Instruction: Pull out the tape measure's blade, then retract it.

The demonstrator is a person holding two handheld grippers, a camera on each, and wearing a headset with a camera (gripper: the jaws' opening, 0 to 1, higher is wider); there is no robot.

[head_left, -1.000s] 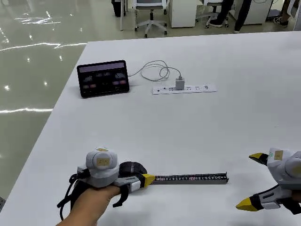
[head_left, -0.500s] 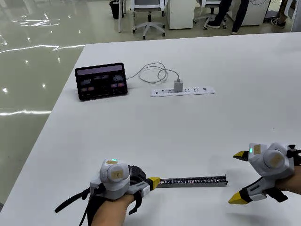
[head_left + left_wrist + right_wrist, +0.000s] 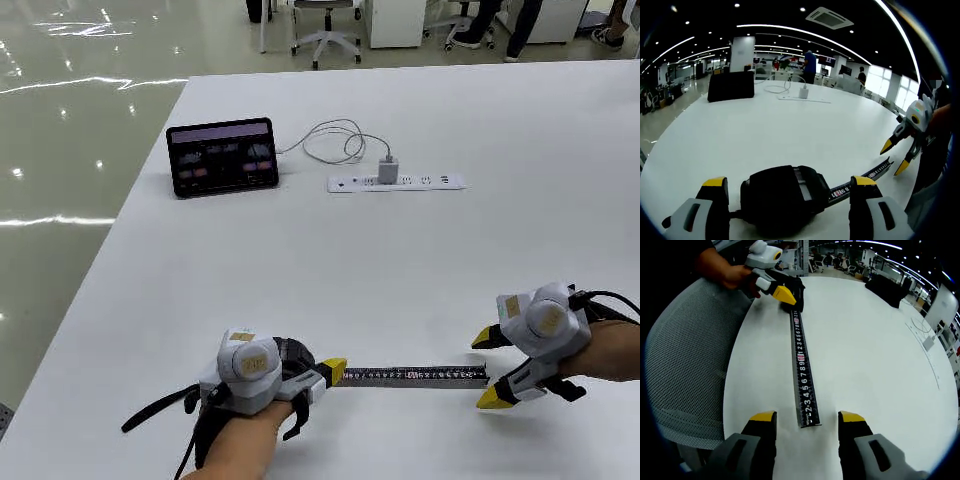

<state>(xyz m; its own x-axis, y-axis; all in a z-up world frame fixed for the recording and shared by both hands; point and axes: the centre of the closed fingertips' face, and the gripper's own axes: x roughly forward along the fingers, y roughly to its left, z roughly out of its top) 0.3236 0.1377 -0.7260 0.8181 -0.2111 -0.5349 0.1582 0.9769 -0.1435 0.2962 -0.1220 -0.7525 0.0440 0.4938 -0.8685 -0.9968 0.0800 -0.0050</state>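
Note:
The tape measure's black case [image 3: 293,354] lies on the white table [image 3: 400,270] near the front, and my left gripper [image 3: 315,365] is shut on it. In the left gripper view the case [image 3: 785,197] sits between the yellow-tipped jaws of the left gripper [image 3: 789,181]. The blade [image 3: 410,376] is drawn out to the right and lies flat. My right gripper [image 3: 487,368] is open, one jaw on each side of the blade's hook end. In the right gripper view the numbered blade [image 3: 802,365] runs from between the jaws of the right gripper [image 3: 807,416] up to the case [image 3: 792,287].
A dark tablet [image 3: 223,156] stands at the back left of the table. A white power strip [image 3: 395,183] with a charger and a looped cable [image 3: 330,140] lies behind the middle. The table's left edge drops to a shiny floor [image 3: 60,150].
My right gripper has moved left to the blade's end, so its open jaws now flank the hook. The left gripper, case and blade have stayed put.

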